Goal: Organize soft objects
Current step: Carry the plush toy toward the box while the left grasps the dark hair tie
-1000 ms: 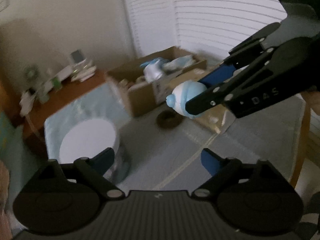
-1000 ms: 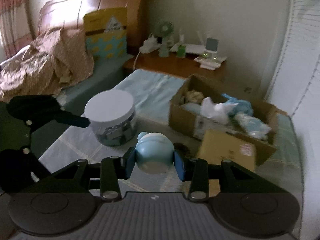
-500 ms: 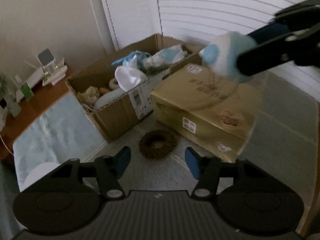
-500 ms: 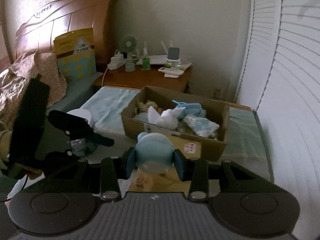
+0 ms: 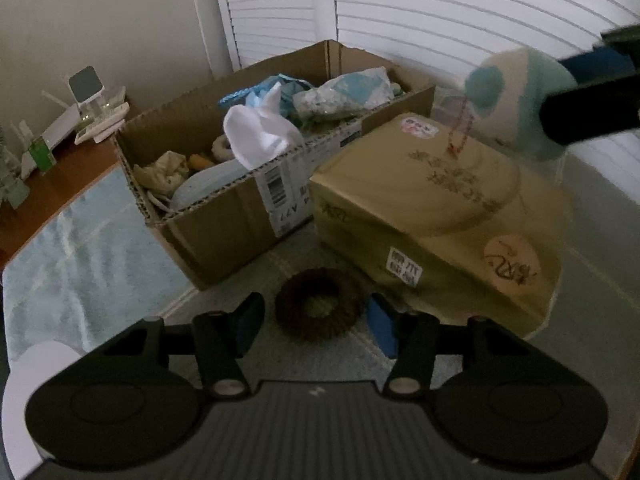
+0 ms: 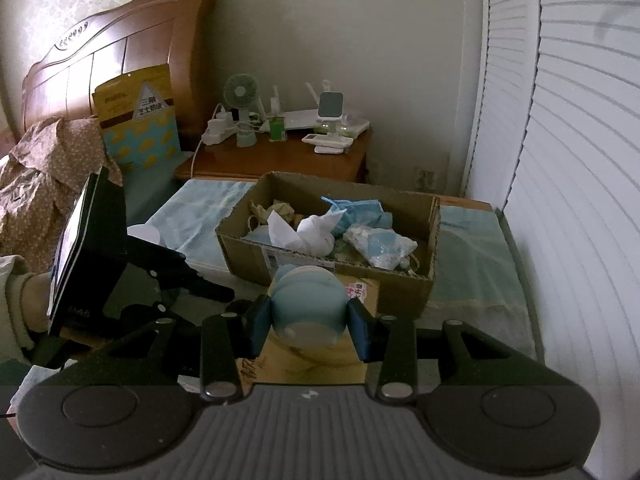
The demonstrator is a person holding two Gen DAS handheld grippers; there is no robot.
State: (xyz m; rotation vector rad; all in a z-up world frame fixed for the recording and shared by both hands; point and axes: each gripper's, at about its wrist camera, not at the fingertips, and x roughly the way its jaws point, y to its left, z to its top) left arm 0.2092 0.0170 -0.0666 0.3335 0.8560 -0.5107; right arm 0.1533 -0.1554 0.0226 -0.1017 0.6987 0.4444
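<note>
My right gripper (image 6: pixel 308 322) is shut on a light blue plush toy (image 6: pixel 307 304) and holds it in the air above the tan package (image 6: pixel 360 292), just short of the open cardboard box (image 6: pixel 434 232) of soft things. The toy also shows in the left wrist view (image 5: pixel 516 100), high at the right. My left gripper (image 5: pixel 316 318) is open and empty, low over the bed, with a dark brown scrunchie (image 5: pixel 320 308) lying between its fingertips. The box (image 5: pixel 224 232) holds a white cloth (image 5: pixel 260 136) and blue fabric items.
The tan package (image 5: pixel 440 216) lies right of the box. A white round lid (image 5: pixel 20 384) sits at the lower left. A wooden nightstand (image 6: pixel 280 156) with a fan and chargers stands behind. White slatted blinds (image 6: pixel 580 160) run along the right. A headboard (image 6: pixel 120 52) is far left.
My left gripper has swung from the white lid toward the box and come down around the scrunchie. My right gripper has carried the plush toy up and toward the box.
</note>
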